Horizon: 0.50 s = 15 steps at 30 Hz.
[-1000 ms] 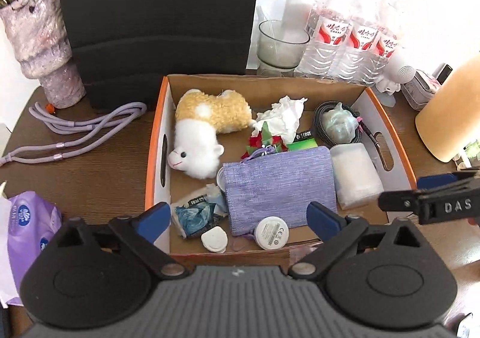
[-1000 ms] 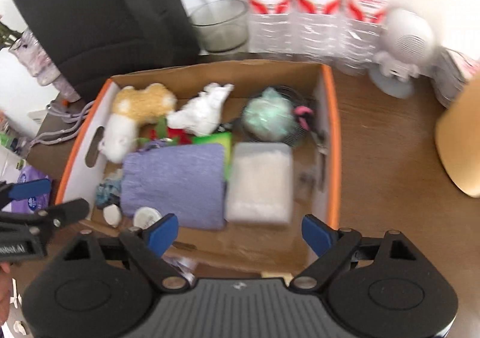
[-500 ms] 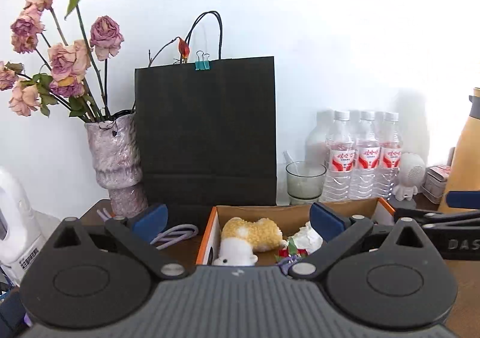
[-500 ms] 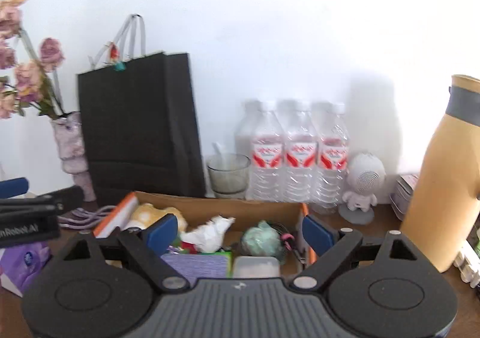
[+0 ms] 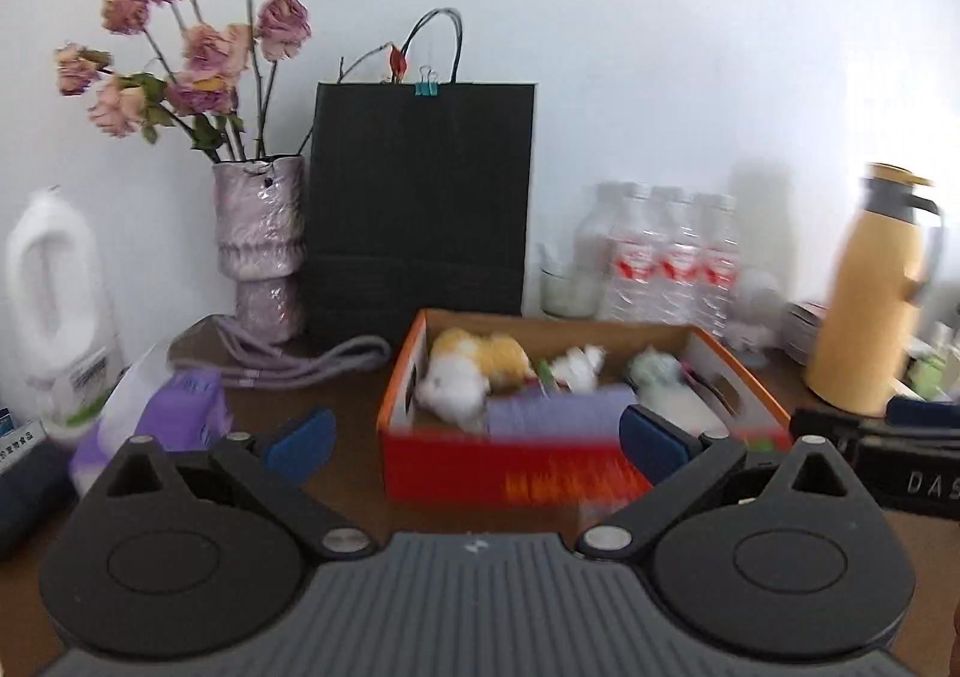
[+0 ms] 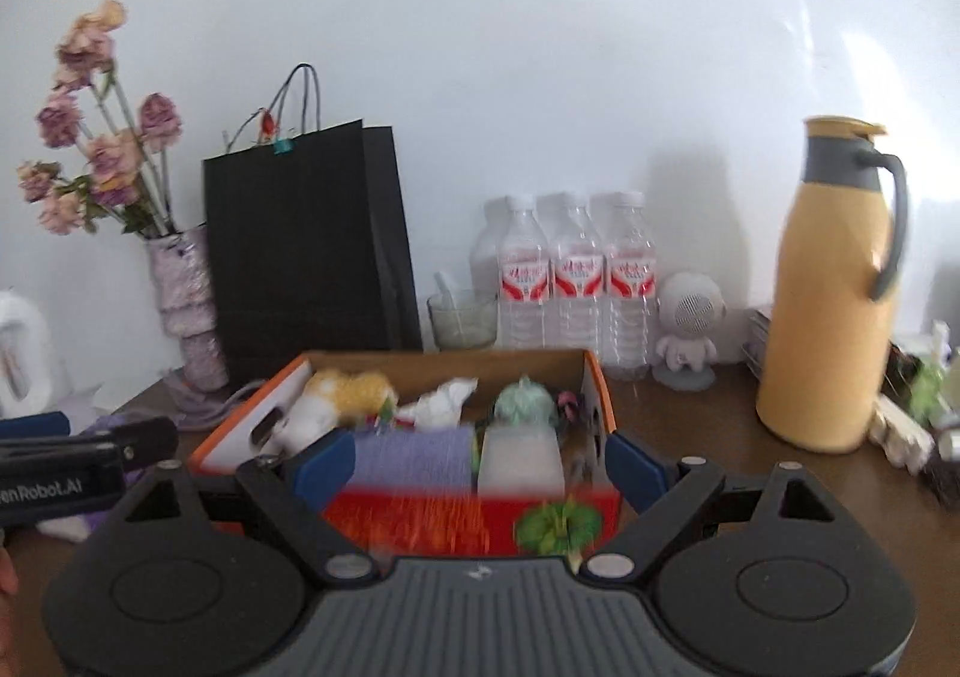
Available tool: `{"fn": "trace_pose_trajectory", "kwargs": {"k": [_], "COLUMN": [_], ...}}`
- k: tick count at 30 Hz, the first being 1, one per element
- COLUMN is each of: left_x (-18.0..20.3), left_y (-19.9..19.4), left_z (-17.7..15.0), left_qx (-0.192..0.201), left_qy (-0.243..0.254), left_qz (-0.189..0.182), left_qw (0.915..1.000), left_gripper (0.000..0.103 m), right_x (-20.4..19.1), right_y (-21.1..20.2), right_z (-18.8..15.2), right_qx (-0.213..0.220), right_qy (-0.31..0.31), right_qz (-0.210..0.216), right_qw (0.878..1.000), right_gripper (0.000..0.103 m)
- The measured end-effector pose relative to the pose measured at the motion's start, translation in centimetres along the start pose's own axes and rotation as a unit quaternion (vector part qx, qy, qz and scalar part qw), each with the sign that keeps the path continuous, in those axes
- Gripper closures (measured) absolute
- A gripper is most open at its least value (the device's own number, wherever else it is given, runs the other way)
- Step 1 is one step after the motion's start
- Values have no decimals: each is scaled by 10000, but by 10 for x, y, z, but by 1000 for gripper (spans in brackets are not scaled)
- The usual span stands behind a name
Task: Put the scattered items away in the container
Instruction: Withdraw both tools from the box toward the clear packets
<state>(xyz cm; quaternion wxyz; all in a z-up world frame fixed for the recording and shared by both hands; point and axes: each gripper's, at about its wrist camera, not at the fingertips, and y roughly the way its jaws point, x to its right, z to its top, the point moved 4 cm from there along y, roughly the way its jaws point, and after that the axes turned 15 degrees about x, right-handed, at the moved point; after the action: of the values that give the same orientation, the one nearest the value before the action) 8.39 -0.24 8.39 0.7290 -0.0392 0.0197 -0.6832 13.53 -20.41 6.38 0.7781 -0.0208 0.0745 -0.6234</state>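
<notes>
Since a second ago I am seeing both cameras pulling back and tipping up from the look-down into the box, so the wall and the whole back row are now showing. Going left to right in the left wrist view, a white jug [image 5: 51, 305] is standing at the edge, a purple tissue pack [image 5: 174, 407] is lying in front of it on the surface [image 5: 336, 377], and a vase of dried roses [image 5: 261, 251] is standing just beside a black paper bag [image 5: 420, 197], with a lilac cord [image 5: 300, 359] coiling at their feet. My left claw [image 5: 474, 437] is hovering wide with nothing between its pads. The cardboard box [image 5: 408, 377] is sitting mid-surface, holding a plush toy [image 5: 462, 371], a purple pouch [image 5: 552, 413] and other small things, blurred by motion. Behind it three water bottles [image 6: 576, 281] are lining up beside a glass cup [image 6: 462, 317], then a small white figurine [image 6: 687, 329] and a yellow thermos jug [image 6: 828, 305] at the right. My right claw [image 6: 480, 464] is likewise spreading wide and gripping nothing, pointing at the box's near wall.
</notes>
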Motion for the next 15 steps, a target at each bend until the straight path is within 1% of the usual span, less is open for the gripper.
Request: {"fn": "trace_pose_trajectory", "kwargs": {"k": [2,3,4,5,6,7,9,11,12,15], "left_x": [-6,-9,-11,-12,-11,-11,-13,-16,-18,-16], "left_y": [-40,-58,-72,-82,-88,-91,-90,-85,-83,-73], "left_z": [-20,-31,-42,-51,-58,-63,-67,-66,-64,-62], "left_qx": [-31,-161,-322,-495,-654,-746,-778,-789,-756,-727], "left_qy": [-60,-157,-257,-296,-250,-157,-18,-53,-80,55], "left_qz": [196,317,345,257,160,151,266,306,298,171], "left_qw": [9998,9992,9986,9980,9974,9970,9966,9964,9967,9972], "left_gripper": [0,0,0,0,0,0,0,0,0,0], "right_x": [3,5,6,5,2,-3,-15,-24,-26,-22], "right_y": [-37,-54,-69,-81,-91,-96,-97,-87,-79,-47], "right_z": [-23,-35,-46,-55,-63,-70,-79,-83,-82,-68], "right_qx": [-180,-328,-470,-578,-652,-733,-878,-981,-988,-852], "right_qy": [205,368,500,563,527,398,129,32,-6,4], "right_qz": [-115,-163,-138,-84,-32,15,88,266,349,389], "right_qw": [9996,9987,9975,9967,9965,9965,9960,9948,9945,9956], "right_gripper": [13,12,12,12,13,13,13,17,21,21]}}
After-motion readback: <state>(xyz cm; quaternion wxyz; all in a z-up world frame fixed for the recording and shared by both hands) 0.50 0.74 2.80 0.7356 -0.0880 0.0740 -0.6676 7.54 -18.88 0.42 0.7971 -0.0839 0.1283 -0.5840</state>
